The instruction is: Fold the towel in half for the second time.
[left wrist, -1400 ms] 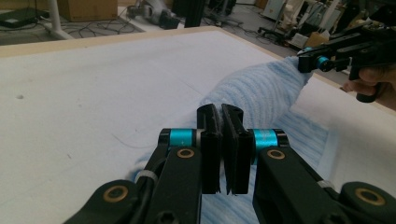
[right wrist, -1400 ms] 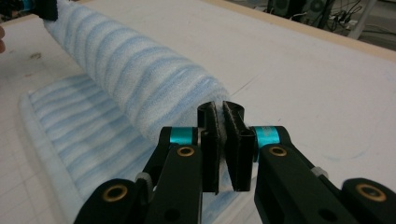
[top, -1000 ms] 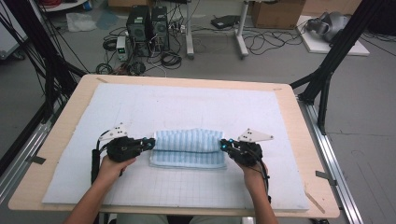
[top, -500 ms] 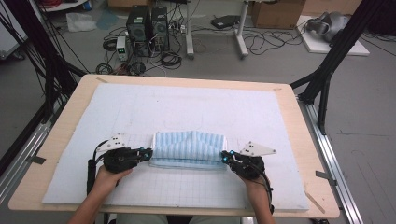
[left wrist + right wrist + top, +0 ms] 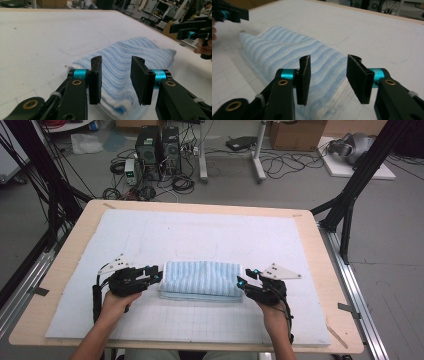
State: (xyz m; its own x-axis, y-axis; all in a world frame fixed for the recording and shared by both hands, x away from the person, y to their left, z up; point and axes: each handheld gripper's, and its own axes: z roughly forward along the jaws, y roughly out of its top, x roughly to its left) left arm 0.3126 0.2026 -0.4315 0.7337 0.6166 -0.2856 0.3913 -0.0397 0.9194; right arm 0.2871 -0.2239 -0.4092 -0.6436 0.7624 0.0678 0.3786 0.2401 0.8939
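A folded blue-and-white striped towel [image 5: 202, 279] lies flat on the white mat [image 5: 200, 230], near the front middle. My left gripper [image 5: 156, 272] sits at its left end and my right gripper [image 5: 242, 281] at its right end. Both pairs of jaws have just been opening. In the left gripper view my left gripper [image 5: 116, 75] stands open, with the towel [image 5: 125, 60] showing in the gap and untouched by the pads. My right gripper [image 5: 328, 75] is open in the same way over the towel's [image 5: 287, 50] other end.
The mat covers most of a wooden table [image 5: 320, 250]. The opposite gripper [image 5: 192, 30] shows past the towel in the left gripper view, and likewise the other one [image 5: 229, 13] in the right gripper view. Computers, cables and black frame legs stand on the floor beyond the table.
Both pairs of jaws were shut on the towel's ends and now stand apart, having let go. The towel has settled flat in its fold. The hands have hardly shifted.
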